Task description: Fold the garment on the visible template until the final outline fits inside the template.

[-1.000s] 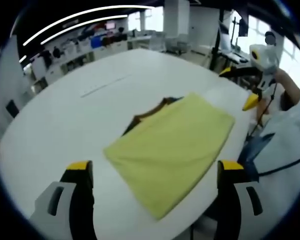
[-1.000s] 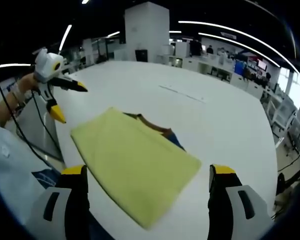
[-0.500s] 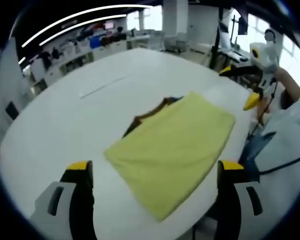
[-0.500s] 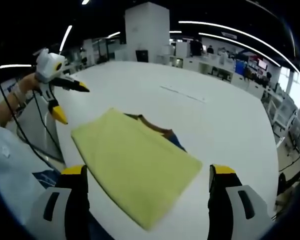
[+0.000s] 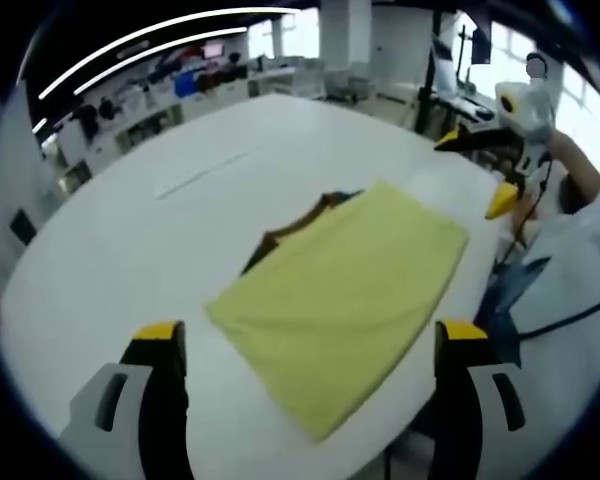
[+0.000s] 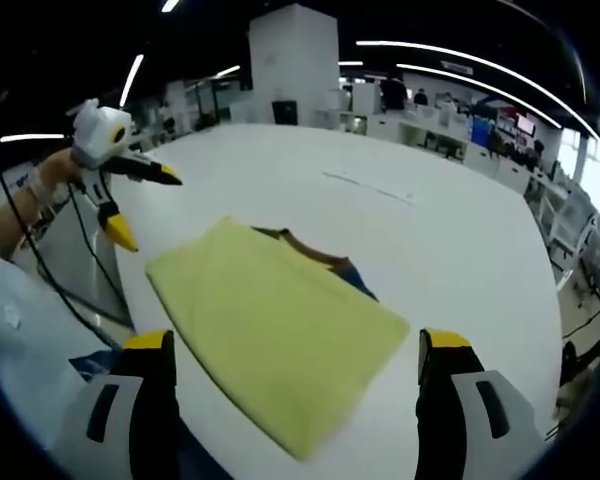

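Observation:
A yellow cloth [image 5: 340,290] lies flat as a folded rectangle near the white table's edge. A dark brown and blue piece [image 5: 295,225] peeks out from under its far side. In the right gripper view the same yellow cloth [image 6: 275,325] has the dark piece [image 6: 325,262] at its far edge. My left gripper [image 5: 310,335] hovers above the table on the near side of the cloth, open and holding nothing. My right gripper [image 6: 295,342] does the same from the other side, open. Each appears in the other's view, jaws apart: right gripper [image 5: 475,172], left gripper [image 6: 148,210].
The white table [image 5: 130,240] is large and round-edged, with a thin line [image 5: 205,172] marked across it beyond the cloth. A person's sleeve and body [image 5: 580,300] stand at the table edge. Desks and shelves [image 6: 450,135] fill the room behind.
Both views have drifted slightly with the hands. The cloth lies as it did, and both grippers stay open.

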Demonstrator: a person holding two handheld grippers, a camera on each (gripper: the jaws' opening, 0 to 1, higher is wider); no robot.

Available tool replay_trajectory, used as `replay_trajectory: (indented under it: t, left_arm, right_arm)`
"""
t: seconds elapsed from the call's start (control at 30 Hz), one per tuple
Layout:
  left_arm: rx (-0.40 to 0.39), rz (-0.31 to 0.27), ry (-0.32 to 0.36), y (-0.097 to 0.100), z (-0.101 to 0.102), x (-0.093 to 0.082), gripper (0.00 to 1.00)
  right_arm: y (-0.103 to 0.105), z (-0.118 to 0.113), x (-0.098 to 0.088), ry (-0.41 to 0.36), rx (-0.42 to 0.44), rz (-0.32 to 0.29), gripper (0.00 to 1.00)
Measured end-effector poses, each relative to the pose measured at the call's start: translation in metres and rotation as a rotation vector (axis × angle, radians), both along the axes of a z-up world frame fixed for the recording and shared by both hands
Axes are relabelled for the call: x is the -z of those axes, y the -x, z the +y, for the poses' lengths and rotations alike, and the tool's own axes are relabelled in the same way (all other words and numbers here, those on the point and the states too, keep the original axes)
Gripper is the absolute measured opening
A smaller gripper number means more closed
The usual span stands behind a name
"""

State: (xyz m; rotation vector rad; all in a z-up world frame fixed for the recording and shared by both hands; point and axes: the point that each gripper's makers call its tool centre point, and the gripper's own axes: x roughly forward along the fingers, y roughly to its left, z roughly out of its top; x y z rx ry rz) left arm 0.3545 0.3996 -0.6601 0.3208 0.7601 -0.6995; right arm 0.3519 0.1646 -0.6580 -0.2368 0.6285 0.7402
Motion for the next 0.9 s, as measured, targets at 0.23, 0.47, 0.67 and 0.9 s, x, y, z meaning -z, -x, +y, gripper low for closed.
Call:
replay_trajectory:
  t: [0.23, 0.47, 0.67, 0.9]
  left_arm:
    - [0.021, 0.005, -0.018, -0.0024, -0.0062, -0.0004, 0.99]
    - [0.021, 0.000, -0.021, -0.0043, -0.0099, -0.0025, 0.99]
    - [0.014, 0.000, -0.020, -0.0017, -0.0082, -0.0020, 0.99]
    - [-0.004, -0.004, -0.027, -0.0004, -0.0043, -0.0019, 0.99]
  right_arm:
    - [-0.0012, -0.0041, -0.0036, -0.004, 0.000, -0.011, 1.00]
    - [0.0026, -0.0049, -0.0018, -0.003, -0.008, -0.006, 1.00]
    - [0.0038, -0.0088, -0.0008, 0.005, -0.010, -0.002, 1.00]
    - [0.0035, -0.0089, -0.0015, 0.009, -0.012, -0.003, 1.00]
